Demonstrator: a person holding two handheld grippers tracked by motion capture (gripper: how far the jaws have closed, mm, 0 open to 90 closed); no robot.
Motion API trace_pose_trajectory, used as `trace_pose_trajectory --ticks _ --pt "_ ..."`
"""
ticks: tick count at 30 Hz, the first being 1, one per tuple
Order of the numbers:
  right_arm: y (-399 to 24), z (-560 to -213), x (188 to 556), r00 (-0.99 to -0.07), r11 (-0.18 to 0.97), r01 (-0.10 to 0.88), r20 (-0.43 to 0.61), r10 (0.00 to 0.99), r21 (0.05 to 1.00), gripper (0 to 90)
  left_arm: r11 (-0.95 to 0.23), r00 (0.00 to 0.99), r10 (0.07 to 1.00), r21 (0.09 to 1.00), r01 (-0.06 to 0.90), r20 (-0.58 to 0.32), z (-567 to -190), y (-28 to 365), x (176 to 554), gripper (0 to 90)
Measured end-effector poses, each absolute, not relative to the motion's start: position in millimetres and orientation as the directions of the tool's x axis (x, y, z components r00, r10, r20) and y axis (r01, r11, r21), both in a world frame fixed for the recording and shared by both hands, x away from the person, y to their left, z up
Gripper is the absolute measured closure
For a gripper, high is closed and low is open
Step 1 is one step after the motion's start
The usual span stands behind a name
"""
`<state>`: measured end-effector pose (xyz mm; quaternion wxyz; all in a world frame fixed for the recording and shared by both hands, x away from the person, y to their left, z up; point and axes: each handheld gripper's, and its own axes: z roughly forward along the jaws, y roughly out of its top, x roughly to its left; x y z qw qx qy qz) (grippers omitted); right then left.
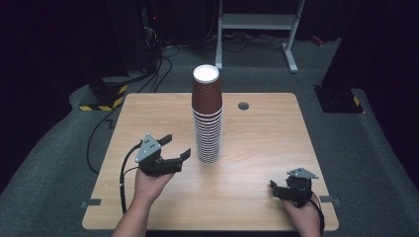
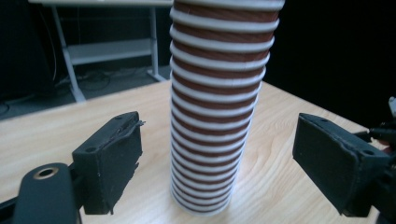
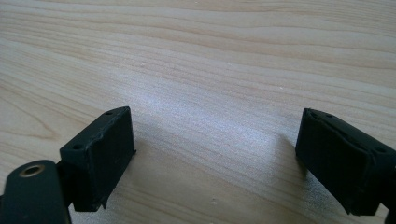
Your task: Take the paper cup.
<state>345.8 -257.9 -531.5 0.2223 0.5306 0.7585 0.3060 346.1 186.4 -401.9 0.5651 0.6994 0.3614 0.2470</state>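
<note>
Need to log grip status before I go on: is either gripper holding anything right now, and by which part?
Nothing is held. The left gripper is open, facing the cup stack without touching it; the right gripper is open over bare table.

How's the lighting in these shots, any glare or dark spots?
High view: the table is evenly lit, the room behind nearly black. Left gripper view: the cup stack is sharp against a dark backdrop. Right gripper view: a pale sheen of glare on the wood between the open jaws.
</note>
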Motion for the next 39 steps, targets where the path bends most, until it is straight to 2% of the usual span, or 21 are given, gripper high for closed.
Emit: trace_pose_trajectory --ticks 12,17,27,39 --pt "-258 -531 346 -0.338 0.25 0.669 -0.012 0.941 0.7 11.3 -0.05 0.659 0.75 0.989 0.14 -0.055 -357 174 357 14.6" --pt "-258 -531 346 -0.338 0.25 0.669 -0.012 0.941 0.7 11.2 -0.023 0.665 0.744 0.991 0.128 -0.069 -342 170 366 14.3" --pt "-258 -531 345 -0.342 0.253 0.668 -0.013 0.94 0.7 11.2 -0.038 0.675 0.737 0.995 0.093 -0.035 -317 155 385 12.6" --pt "-258 -531 345 -0.342 0.253 0.668 -0.013 0.94 0.7 11.2 -0.041 0.68 0.733 0.994 0.101 -0.039 -294 143 415 9.8"
